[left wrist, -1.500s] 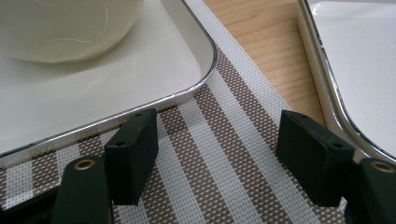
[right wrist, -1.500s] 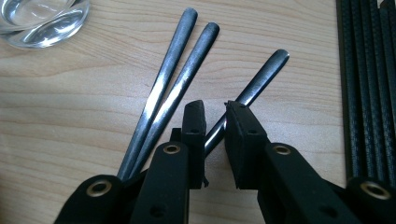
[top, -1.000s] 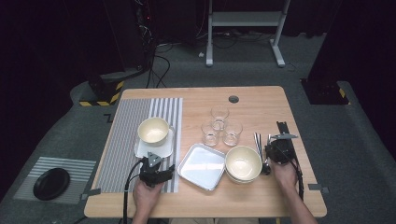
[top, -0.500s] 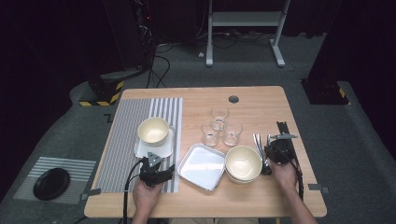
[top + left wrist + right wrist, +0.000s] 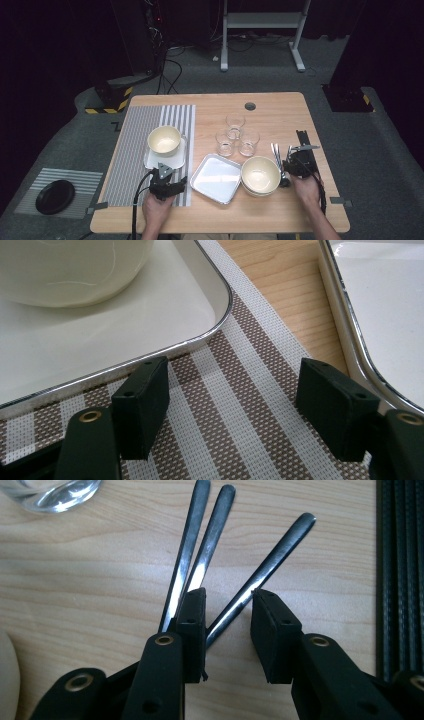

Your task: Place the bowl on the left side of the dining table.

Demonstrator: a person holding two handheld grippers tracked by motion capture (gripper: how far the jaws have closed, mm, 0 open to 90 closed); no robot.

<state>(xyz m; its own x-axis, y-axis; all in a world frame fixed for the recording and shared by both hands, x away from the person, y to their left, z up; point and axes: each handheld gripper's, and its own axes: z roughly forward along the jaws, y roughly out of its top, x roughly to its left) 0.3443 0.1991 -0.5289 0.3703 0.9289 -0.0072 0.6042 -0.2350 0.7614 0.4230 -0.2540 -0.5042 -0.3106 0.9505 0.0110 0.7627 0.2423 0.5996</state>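
Right gripper (image 5: 227, 625): jaws have just been opening and stand apart over three metal utensil handles (image 5: 260, 575), which lie on the table just right of the stacked bowls (image 5: 260, 175). Left gripper (image 5: 235, 405): jaws spread, nothing between them, on the striped placemat (image 5: 240, 405) left of the bowls.

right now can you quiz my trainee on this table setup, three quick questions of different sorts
1. True or false: the jaws of the left hand-held gripper stand apart over the striped placemat with nothing between them.
2. How many clear glasses stand grouped near the middle of the table?
3. Multiple choice: what lies between the jaws of the right hand-held gripper? A) a glass B) a metal utensil handle C) the bowl's rim

Key:
1. True.
2. Three.
3. B. The jaws have just been opening; the handle runs between them, and the pads do not press on it.
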